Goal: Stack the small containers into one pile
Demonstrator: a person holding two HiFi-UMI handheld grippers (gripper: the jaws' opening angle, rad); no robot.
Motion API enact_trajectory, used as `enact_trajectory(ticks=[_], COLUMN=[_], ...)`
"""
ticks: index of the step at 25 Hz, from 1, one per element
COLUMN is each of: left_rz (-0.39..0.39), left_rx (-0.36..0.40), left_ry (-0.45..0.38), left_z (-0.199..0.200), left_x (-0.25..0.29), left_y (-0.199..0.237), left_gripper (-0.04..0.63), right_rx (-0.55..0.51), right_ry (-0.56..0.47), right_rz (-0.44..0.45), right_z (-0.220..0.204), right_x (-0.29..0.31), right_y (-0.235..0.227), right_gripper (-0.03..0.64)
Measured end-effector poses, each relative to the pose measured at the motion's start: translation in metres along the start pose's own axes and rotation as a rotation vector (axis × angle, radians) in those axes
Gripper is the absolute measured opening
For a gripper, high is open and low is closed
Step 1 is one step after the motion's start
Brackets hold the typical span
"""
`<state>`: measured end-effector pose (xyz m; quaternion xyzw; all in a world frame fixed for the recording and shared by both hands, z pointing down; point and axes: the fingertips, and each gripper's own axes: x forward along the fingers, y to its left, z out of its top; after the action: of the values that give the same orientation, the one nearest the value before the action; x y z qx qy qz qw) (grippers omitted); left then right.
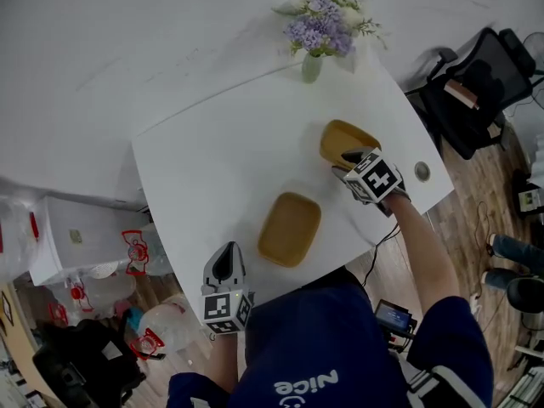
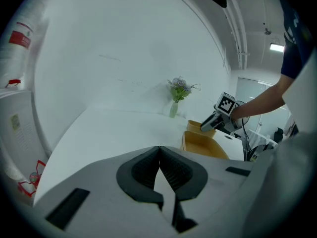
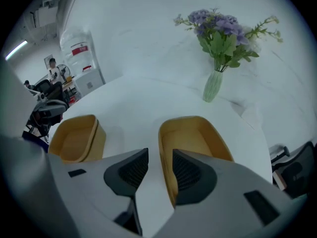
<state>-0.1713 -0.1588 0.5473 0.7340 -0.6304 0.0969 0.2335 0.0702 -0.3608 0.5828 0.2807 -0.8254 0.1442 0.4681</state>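
Table (image 1: pixel 221 151), white with rounded corners, fills the middle of the head view. 2 small, shallow, tan containers with rounded corners sit on it, both open side up and well apart.

The nearer container (image 1: pixel 290 228) lies close to the person's edge of the table, with nothing touching it. The farther container (image 1: pixel 340 139) sits toward the right rear. The right gripper (image 1: pixel 350 160), at the end of the person's outstretched right arm (image 1: pixel 429 253), reaches over its near end. In the right gripper view, the 2 dark ribbed jaws stand apart and straddle 1 side wall of that container. 1 jaw is inside the rim and 1 outside, with a gap showing on the outer side.

The left gripper (image 1: pixel 224 266) hovers at the table's near left edge, away from both containers. Its jaws are pressed together with nothing between them.

A pale green vase (image 1: pixel 312 66) of purple flowers (image 1: pixel 321 25) stands at the table's far edge.
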Motion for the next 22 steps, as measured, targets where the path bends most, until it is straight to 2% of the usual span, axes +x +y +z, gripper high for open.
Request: enact_trajectory(ticks=[3, 6, 11, 18, 22], left_rz=[0.009, 0.017, 0.025, 0.016, 0.010], left_rx=[0.000, -0.001, -0.009, -0.006, -0.017], left_ry=[0.002, 0.010, 0.005, -0.008, -0.030], left_z=[0.001, -0.001, 0.000, 0.003, 0.006], left_x=[0.004, 0.006, 0.007, 0.002, -0.008], left_y=[0.001, 0.002, 0.003, 0.004, 0.003], left_gripper=[0.020, 0.020, 0.020, 0.020, 0.020], right_rx=[-0.024, -0.064, -0.143, -0.200, -0.306], right_ry=[0.046, 0.082, 0.112, 0.074, 0.009], right_rz=[0.003, -0.025, -0.048, -0.106, -0.123], right_z=[-0.007, -0.012, -0.015, 0.000, 0.016], right_x=[0.010, 0.017, 0.020, 0.006, -0.014], right_y=[-0.005, -0.010, -0.011, -0.015, 0.000], right_gripper=[0.170, 0.107, 0.060, 0.054, 0.054])
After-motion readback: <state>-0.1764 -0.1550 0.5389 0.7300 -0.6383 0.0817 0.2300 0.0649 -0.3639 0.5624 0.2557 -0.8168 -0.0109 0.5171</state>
